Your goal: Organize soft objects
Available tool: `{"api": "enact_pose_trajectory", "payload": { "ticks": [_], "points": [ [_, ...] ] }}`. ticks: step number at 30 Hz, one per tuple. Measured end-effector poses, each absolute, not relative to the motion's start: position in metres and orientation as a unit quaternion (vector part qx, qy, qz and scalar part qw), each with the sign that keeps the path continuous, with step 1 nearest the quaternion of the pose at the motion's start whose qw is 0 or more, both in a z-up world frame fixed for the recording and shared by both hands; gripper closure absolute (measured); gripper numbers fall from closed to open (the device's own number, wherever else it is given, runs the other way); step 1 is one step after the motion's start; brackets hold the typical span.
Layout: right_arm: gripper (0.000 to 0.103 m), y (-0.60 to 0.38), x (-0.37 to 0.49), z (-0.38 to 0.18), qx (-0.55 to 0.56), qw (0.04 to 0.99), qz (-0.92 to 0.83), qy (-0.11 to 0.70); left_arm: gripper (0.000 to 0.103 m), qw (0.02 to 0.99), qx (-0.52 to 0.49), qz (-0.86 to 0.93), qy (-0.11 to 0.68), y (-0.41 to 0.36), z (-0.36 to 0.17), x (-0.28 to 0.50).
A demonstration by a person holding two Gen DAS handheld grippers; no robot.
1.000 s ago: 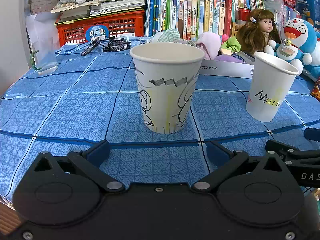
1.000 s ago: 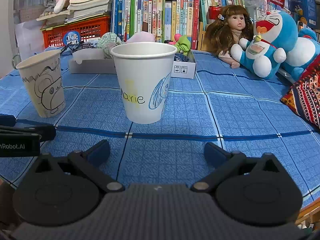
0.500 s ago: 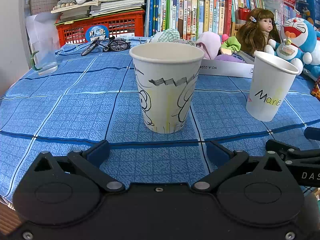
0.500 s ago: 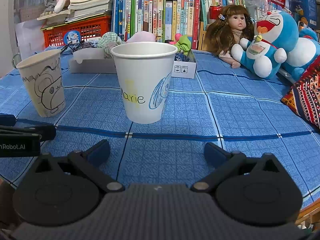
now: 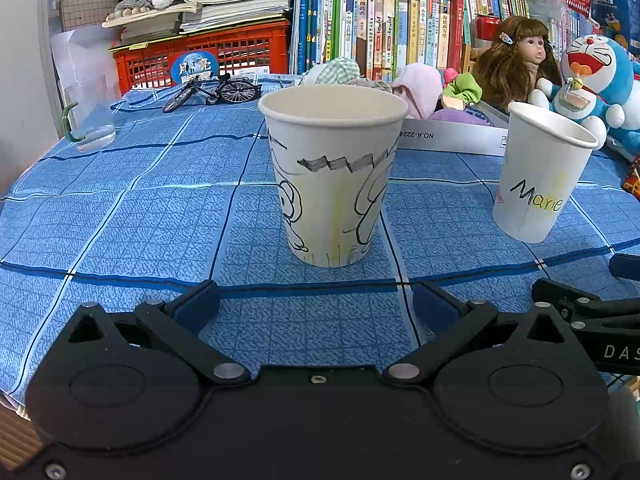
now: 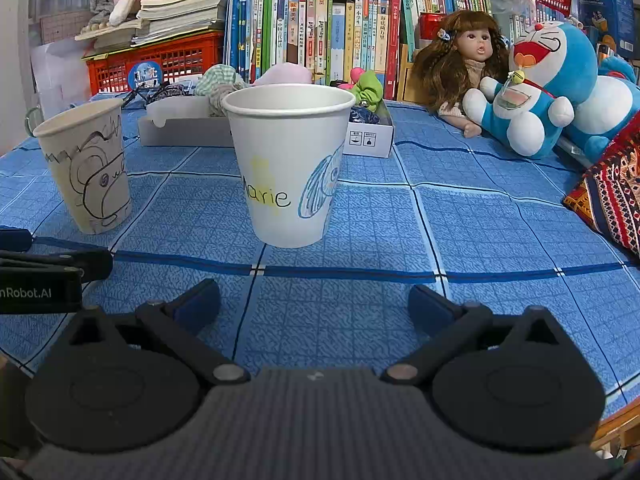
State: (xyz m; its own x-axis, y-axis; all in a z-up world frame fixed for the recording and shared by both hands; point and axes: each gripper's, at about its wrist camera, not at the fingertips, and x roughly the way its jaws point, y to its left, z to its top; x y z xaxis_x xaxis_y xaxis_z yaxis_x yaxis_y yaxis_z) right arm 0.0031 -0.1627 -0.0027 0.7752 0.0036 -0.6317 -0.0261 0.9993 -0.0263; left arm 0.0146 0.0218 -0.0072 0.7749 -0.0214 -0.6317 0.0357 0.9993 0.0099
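cups upright, box behind, jaws apart

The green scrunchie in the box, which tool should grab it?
Probably the right tool. The green scrunchie lies at the right end of the white box, nearer it than the left tool. Both are open and empty.

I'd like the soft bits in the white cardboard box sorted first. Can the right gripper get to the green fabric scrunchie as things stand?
Probably not straight ahead: the white paper cup marked Marie stands upright between the open right gripper and the white cardboard box holding the green fabric scrunchie. Going over or around looks feasible.
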Motion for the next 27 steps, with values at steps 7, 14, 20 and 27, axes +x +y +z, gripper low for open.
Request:
{"api": "enact_pose_trajectory", "payload": {
  "ticks": [7,14,20,27],
  "points": [
    [0.0,-0.1627,0.0028,-0.0028,-0.017,0.942,0.008,0.335,0.0,0.942,0.011,-0.015,0.335,0.0215,-0.0074,0.0144],
    [0.0,-0.1629,0.0026,-0.0029,-0.017,0.942,0.008,0.335,0.0,0.942,0.011,-0.015,0.335,0.021,-0.0074,0.014],
    [0.0,-0.163,0.0026,-0.0029,-0.017,0.942,0.008,0.335,0.0,0.942,0.011,-0.016,0.334,0.021,-0.0073,0.0139],
    [0.0,-0.1631,0.0027,-0.003,-0.017,0.942,0.008,0.334,0.0,0.943,0.013,-0.017,0.332,0.0216,-0.0059,0.0136]
  ]
}}
